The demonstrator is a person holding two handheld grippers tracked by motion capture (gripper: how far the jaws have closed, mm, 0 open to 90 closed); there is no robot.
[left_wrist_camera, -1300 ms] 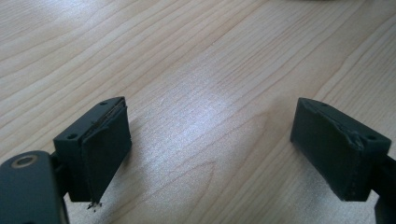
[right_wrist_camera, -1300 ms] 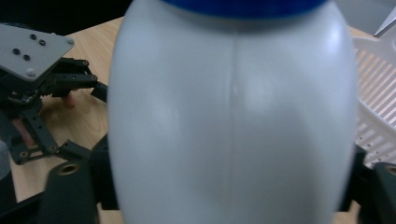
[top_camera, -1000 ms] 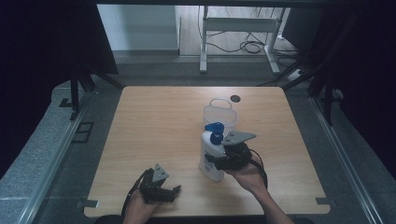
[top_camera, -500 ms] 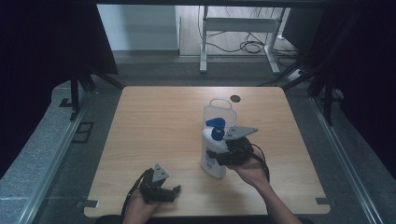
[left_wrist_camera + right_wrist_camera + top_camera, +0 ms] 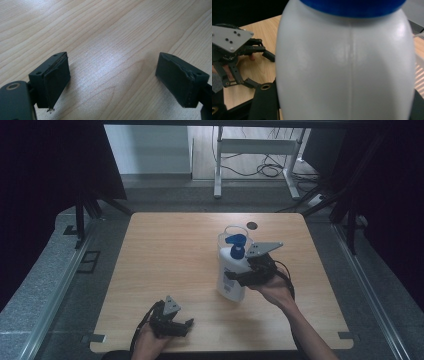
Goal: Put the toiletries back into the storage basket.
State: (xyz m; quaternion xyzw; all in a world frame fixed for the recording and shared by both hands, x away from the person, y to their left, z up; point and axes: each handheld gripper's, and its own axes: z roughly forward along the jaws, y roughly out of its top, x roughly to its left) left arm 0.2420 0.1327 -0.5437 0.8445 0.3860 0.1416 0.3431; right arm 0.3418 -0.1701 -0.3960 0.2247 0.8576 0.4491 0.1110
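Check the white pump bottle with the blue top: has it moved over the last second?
Yes. The white pump bottle with the blue top, held by the right gripper, has shifted slightly toward the table's far edge, closer to the clear plastic cup.

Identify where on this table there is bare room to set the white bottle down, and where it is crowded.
Free: the table's whole left half beyond the left gripper, and the near right corner. Crowded: right of centre, where the right gripper grips the bottle before a clear cup.

Light wood table point(image 5: 165, 255) with a small dark round spot point(image 5: 251, 225) near its far edge, grey floor mat point(image 5: 45, 285) around it, white-legged stand point(image 5: 252, 150) and cables point(image 5: 267, 169) behind.
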